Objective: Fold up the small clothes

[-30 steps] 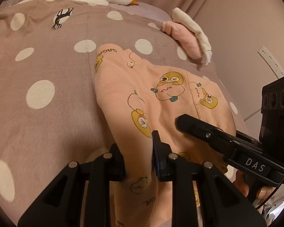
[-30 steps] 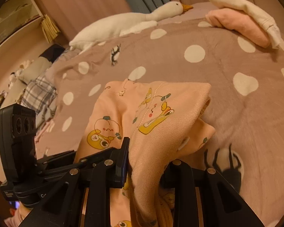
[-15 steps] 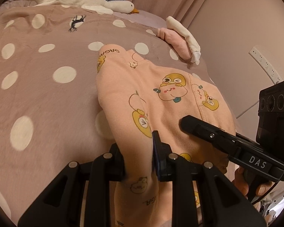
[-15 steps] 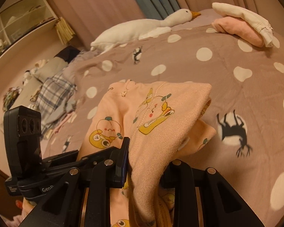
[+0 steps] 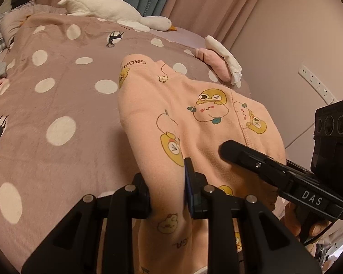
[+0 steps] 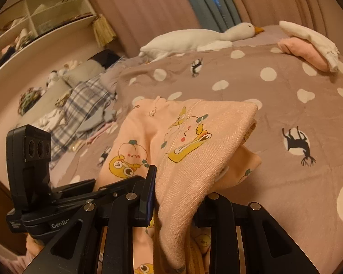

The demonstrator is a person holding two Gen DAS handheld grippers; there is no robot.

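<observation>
Fleece garment (image 5: 194, 123), soft peach knit printed with yellow cartoon ducks, bunched and clamped in left gripper (image 5: 167, 189) and right gripper (image 6: 176, 196) over polka-dot bedspread (image 5: 57, 105).

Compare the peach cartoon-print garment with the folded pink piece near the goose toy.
The peach garment bears yellow cartoon prints; the folded pink piece is plain. The peach garment is pinched by the left gripper and right gripper, draped loosely; the pink piece lies folded on the bedspread, a white cloth on top. Both are small, soft clothes.
</observation>
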